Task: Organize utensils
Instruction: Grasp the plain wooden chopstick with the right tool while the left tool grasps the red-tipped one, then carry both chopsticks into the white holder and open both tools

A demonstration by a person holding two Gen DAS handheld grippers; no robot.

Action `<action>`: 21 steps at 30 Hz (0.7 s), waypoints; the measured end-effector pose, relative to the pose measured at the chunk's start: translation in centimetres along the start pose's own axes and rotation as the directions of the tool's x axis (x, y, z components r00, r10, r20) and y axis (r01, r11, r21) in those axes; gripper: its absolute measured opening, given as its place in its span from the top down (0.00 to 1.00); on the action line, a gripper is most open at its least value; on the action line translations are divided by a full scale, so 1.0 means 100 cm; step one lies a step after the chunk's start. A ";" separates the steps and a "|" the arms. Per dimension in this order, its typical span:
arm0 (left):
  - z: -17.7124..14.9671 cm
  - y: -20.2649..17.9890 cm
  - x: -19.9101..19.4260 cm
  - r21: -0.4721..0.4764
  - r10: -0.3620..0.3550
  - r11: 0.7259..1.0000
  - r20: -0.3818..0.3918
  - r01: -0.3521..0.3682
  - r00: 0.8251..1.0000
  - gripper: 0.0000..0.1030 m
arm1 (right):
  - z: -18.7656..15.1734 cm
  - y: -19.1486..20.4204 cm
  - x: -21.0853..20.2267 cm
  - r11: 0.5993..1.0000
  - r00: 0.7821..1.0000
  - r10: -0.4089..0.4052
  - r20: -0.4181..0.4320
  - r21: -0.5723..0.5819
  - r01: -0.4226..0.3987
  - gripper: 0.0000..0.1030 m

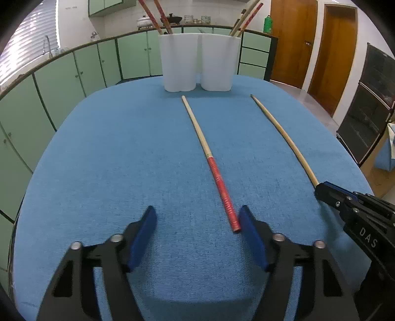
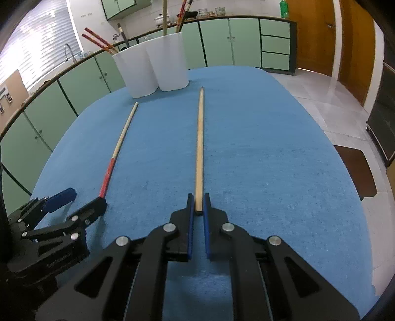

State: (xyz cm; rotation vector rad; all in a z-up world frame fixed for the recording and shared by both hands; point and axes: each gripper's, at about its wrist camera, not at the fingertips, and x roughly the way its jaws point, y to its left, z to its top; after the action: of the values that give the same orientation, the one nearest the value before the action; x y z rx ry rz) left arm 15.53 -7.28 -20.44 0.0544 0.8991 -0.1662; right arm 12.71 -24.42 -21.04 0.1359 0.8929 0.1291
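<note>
The plain pale wooden chopstick [image 2: 199,148] lies flat on the blue woven tablecloth [image 2: 271,160], running straight away toward twelve o'clock in the right wrist view, its thin tip pointing at the holder. Its near end sits pinched between the blue pads of the right gripper [image 2: 198,210], whose jaws have closed onto the stick. From the left wrist view the same chopstick [image 1: 284,138] curves off toward one o'clock, and the right gripper [image 1: 321,190] covers its near end at three o'clock.

Just beside it, at roughly ten o'clock from the right gripper, lies the second chopstick, pale wood with a red-wrapped handle [image 2: 118,148], also flat on the cloth and roughly parallel. Its red end [image 1: 223,192] lies between the spread fingers of the left gripper [image 1: 197,214], close against the inner face of the right-hand blue pad [image 1: 251,234]; whether it touches I cannot tell. The left gripper's jaws stand wide apart, holding nothing.

Farther out at twelve o'clock stands the white two-lobed plastic utensil holder [image 1: 198,61], upright near the far edge of the table, with several red-handled and plain chopsticks [image 1: 158,17] leaning out of both lobes. Behind it run pale green kitchen cabinets [image 1: 93,66], and brown wooden doors [image 1: 291,42] at two o'clock.
</note>
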 end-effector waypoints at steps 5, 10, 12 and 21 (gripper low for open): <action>-0.002 0.000 -0.003 -0.007 0.005 1.000 0.005 -0.005 1.000 0.48 | -0.001 0.002 -0.002 1.000 1.000 0.006 -0.003 -0.027 -0.006 0.91; -0.002 -0.004 -0.004 0.004 0.000 1.000 0.010 0.000 1.000 0.62 | -0.002 0.002 -0.002 1.000 1.000 -0.004 -0.002 -0.027 0.003 0.91; -0.002 -0.006 -0.004 0.009 -0.009 1.000 0.012 0.009 1.000 0.71 | -0.002 0.004 0.000 0.999 1.000 -0.014 -0.003 -0.036 0.014 0.91; -0.003 -0.003 -0.005 -0.021 -0.034 0.999 0.013 0.034 0.999 0.94 | -0.002 0.000 -0.004 1.000 1.000 -0.016 0.011 -0.003 0.016 0.94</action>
State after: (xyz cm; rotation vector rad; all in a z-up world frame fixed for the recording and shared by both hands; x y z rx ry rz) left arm 14.97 -7.50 -20.20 0.0189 0.8896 -0.1884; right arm 12.31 -24.49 -20.88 0.1264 0.8824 0.1142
